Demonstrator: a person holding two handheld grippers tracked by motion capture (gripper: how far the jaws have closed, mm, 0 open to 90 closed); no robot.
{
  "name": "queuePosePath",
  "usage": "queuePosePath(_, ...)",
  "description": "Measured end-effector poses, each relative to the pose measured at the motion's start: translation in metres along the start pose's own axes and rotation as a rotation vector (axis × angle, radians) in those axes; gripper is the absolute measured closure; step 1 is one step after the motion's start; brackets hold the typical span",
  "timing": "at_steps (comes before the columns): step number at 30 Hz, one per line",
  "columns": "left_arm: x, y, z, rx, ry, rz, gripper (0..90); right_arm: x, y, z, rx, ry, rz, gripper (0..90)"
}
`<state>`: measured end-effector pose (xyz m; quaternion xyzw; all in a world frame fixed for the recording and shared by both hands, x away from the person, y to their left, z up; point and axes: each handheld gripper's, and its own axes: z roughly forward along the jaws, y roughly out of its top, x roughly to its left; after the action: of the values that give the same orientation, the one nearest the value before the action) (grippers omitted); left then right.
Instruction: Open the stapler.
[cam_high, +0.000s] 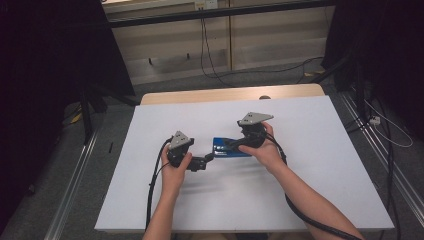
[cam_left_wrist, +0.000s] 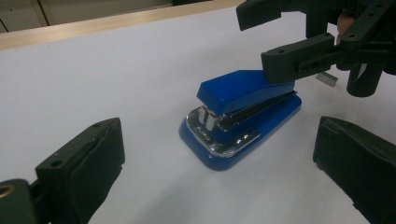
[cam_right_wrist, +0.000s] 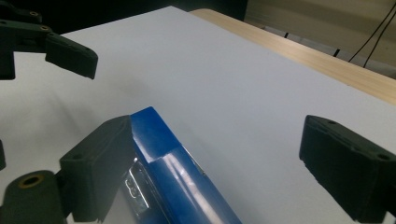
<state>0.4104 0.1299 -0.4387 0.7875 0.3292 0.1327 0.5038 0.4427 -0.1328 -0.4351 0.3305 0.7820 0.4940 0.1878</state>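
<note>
A blue stapler (cam_high: 227, 148) with a chrome base plate lies flat on the white tabletop (cam_high: 310, 165), its mouth toward my left gripper (cam_high: 208, 159). In the left gripper view the stapler (cam_left_wrist: 243, 109) sits ahead of the left gripper (cam_left_wrist: 218, 136), whose jaws stand wide apart and clear of it. My right gripper (cam_high: 234, 143) hovers over the stapler's rear end. From the left it appears as the right gripper (cam_left_wrist: 262, 38), one jaw resting against the blue top, the other well above. In the right gripper view the stapler (cam_right_wrist: 180, 175) runs beside the left jaw of the right gripper (cam_right_wrist: 217, 142), which is open.
A small grey metal strip (cam_left_wrist: 327, 79) lies on the sheet behind the stapler. The table's wooden far edge (cam_high: 225, 94) borders the white surface. Cables (cam_high: 150, 195) trail from both grippers toward the near edge. Dark curtains and floor rails flank the table.
</note>
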Motion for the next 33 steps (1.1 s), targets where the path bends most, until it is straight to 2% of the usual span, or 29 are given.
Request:
queuePosePath(5,0.001,0.000,0.001,-0.001,-0.004,-0.005,2.3,0.004,0.001,0.006,0.007,0.042,-0.002,15.3)
queuePosePath(18,0.003,-0.001,-0.001,0.018,0.002,-0.009,2.3,0.016,0.005,0.023,0.028,0.111,-0.025,28.8)
queuePosePath(23,0.003,-0.002,-0.001,0.023,0.008,-0.009,2.4,0.017,0.004,0.027,0.037,0.127,-0.034,33.8)
queuePosePath(28,0.004,-0.002,0.000,0.028,0.007,-0.011,2.4,0.018,0.004,0.030,0.046,0.135,-0.045,34.7)
queuePosePath(33,0.004,-0.002,0.000,0.030,0.007,-0.007,2.5,0.019,0.003,0.034,0.071,0.150,-0.056,41.9)
